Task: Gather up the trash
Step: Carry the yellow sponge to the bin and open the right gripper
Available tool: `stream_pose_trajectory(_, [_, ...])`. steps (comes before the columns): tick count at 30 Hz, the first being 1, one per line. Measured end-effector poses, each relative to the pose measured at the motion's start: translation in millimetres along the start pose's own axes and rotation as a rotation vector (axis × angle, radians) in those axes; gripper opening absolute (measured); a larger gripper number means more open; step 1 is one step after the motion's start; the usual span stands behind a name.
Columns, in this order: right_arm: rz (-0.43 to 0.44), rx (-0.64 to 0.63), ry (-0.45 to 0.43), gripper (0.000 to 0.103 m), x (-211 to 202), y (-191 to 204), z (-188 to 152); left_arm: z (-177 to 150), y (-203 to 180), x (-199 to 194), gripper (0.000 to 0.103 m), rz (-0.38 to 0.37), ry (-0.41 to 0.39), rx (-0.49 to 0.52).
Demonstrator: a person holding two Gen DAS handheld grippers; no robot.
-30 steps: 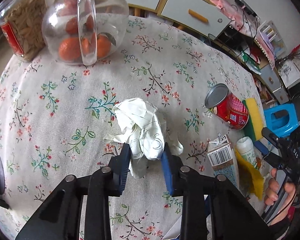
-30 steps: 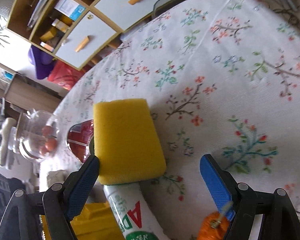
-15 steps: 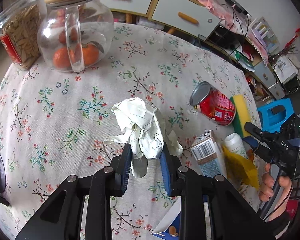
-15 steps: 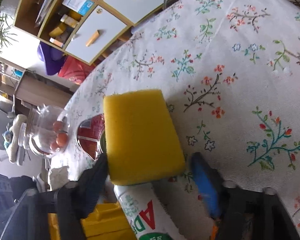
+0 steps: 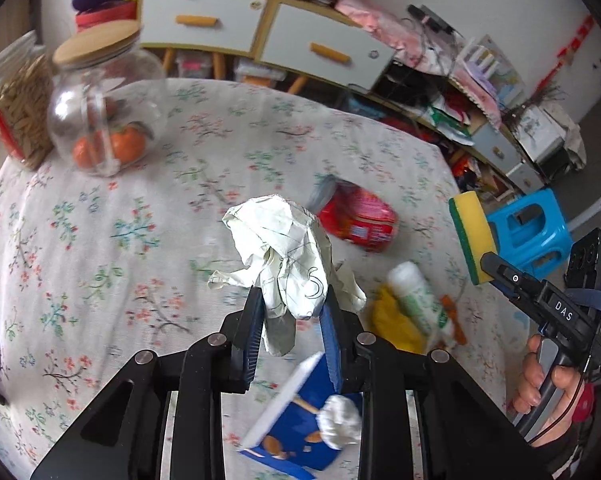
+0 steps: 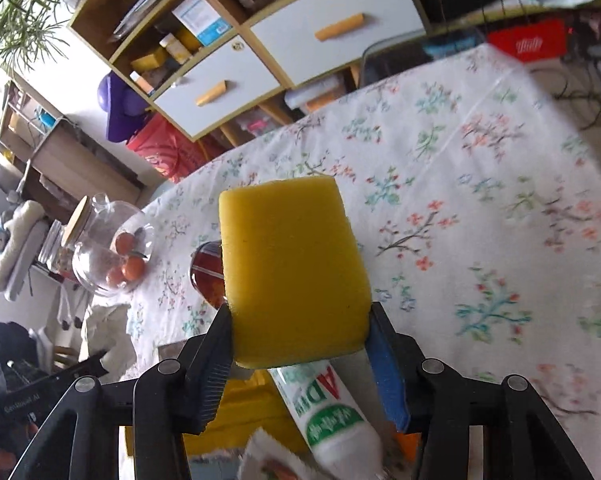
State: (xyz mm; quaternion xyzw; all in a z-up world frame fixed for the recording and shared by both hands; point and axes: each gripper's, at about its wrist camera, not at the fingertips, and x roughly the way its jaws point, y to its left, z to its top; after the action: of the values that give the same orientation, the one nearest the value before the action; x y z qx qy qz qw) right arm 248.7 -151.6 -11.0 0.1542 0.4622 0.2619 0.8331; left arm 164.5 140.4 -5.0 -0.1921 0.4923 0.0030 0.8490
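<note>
White cotton tablecloth (image 5: 100,248) w/ small red, green & blue flower sprigs covers the table, edge to edge. Left gripper (image 5: 292,322) is clamped on a crumpled paper wad (image 5: 288,252), held up off the cloth. Right gripper (image 6: 300,340) is squeezed tight on a yellow sponge (image 6: 292,272), green scrub side seen in left view, raised above the table's right side.

On the cloth: red can (image 5: 356,216) lying on its side near centre; white bottle (image 5: 416,296) w/ green print across a yellow cloth (image 5: 392,324), just beside an orange bit. Blue carton (image 5: 300,432), top open, sits below the left jaws. Far left: glass jar (image 5: 104,112) w/ wooden lid, oranges inside, touching or just beside a jar of grain (image 5: 12,100).

Room bkgd: wood shelf unit w/ white drawers (image 5: 260,36) & orange handles, cluttered side shelves at right, blue plastic stool (image 5: 528,232) on the floor, green plant (image 6: 16,20) top left in right view.
</note>
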Motion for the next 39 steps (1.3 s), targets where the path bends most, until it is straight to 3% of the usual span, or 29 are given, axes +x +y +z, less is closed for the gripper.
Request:
stream_pose_trajectory(12, [-0.113, 0.056, -0.064, 0.056, -77, -53, -12, -18, -63, -1, 0.029, -0.066, -0.008, 0.094])
stream_pose_trajectory(26, [-0.307, 0.237, -0.126, 0.056, -172, -160, -34, -24, -125, -27, 0.029, -0.124, -0.074, 0.199])
stream_pose_trajectory(34, [-0.386, 0.346, -0.104, 0.056, -189, -208, -44, -23, -170, -22, 0.029, -0.153, -0.06, 0.265])
stream_pose_trajectory(39, [-0.391, 0.426, -0.088, 0.064, -192, -227, -45, -26, -212, -8, 0.029, -0.178, -0.035, 0.33])
